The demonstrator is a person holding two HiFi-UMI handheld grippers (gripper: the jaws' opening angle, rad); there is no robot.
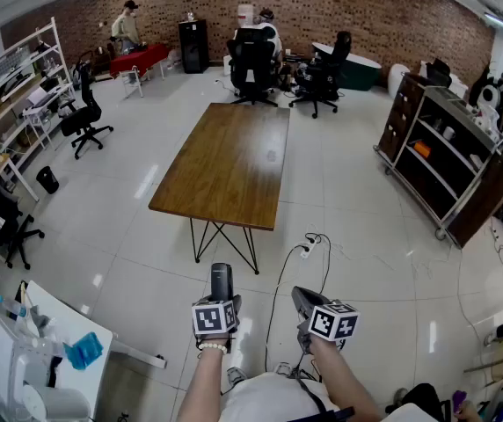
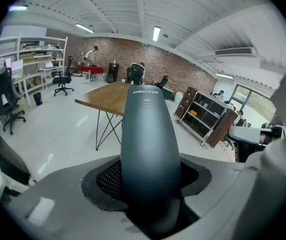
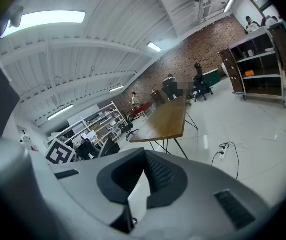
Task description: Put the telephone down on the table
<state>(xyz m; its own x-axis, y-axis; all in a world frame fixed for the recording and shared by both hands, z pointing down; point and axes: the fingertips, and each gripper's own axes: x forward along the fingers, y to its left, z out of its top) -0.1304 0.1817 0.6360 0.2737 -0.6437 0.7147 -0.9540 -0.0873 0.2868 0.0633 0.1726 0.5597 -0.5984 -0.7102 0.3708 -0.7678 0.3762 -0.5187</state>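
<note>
Telephone (image 2: 148,144), a dark grey handset, sticks up out of the left gripper (image 1: 222,299), jaws clamped on its lower end. It's held in the air over the floor, well apart from the wooden table (image 1: 225,161) ahead. Right gripper (image 3: 135,196): jaws only a narrow gap apart, nothing btwn them.

Step, I'd say: carry phase, set-down not yet begun. Nxt move prob calls for getting fwd to the table, lowering the telephone flat onto the bare top w/ the left gripper, then letting go.

Count: 1 telephone, 1 table, 2 grippers.
</note>
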